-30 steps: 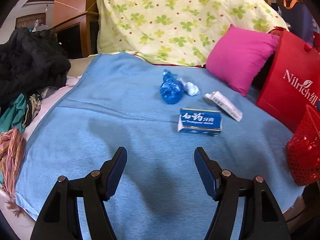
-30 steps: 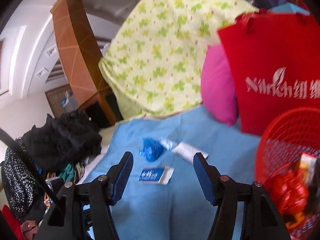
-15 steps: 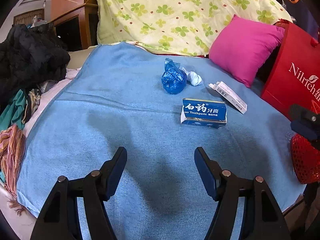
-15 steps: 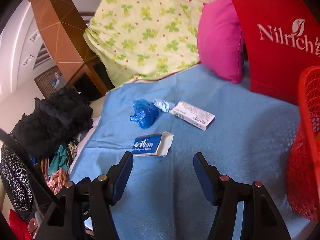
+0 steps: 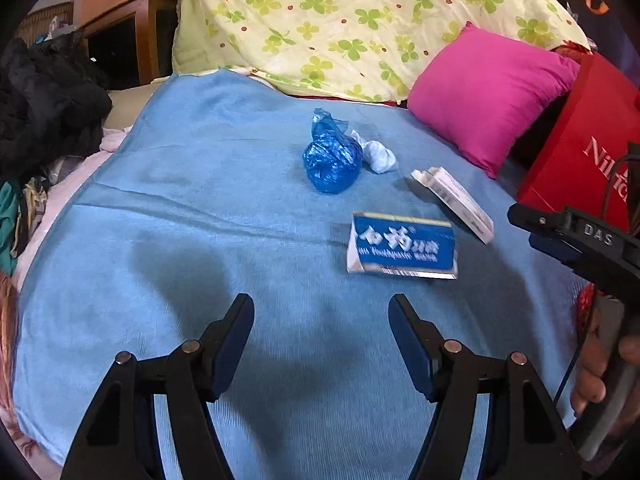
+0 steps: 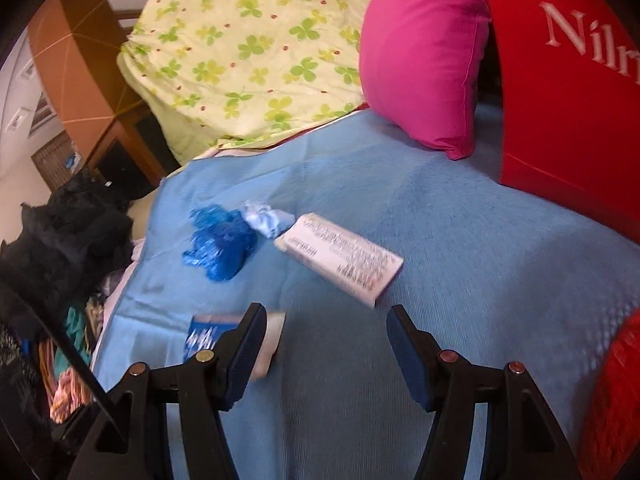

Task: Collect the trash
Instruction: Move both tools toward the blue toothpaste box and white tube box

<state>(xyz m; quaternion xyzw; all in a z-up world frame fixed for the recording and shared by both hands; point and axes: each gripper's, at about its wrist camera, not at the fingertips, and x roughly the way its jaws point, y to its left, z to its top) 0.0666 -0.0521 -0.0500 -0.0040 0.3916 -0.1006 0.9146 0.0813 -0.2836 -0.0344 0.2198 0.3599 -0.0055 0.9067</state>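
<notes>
Trash lies on a blue blanket (image 5: 180, 208): a crumpled blue plastic bag (image 5: 331, 158), a white tissue wad (image 5: 378, 155), a long white carton (image 5: 454, 198) and a blue toothpaste box (image 5: 402, 246). My left gripper (image 5: 321, 336) is open above bare blanket, short of the toothpaste box. My right gripper (image 6: 325, 346) is open too, just short of the white carton (image 6: 340, 258); the toothpaste box (image 6: 208, 336) is partly hidden behind its left finger. The blue bag (image 6: 222, 246) and tissue (image 6: 266, 218) lie beyond. The right gripper's side (image 5: 576, 240) shows at the left wrist view's right edge.
A pink pillow (image 5: 490, 96) and a red paper bag (image 6: 568, 80) stand at the right. A red mesh basket (image 6: 620, 392) sits at the near right edge. A clover-print quilt (image 5: 340, 20) lies behind. Dark clothes (image 5: 44, 100) are piled on the left.
Both grippers have moved forward over the blanket toward the trash. The right one dropped and tilted down, now close to the white carton, and has entered the left wrist view. Both jaws unchanged.
</notes>
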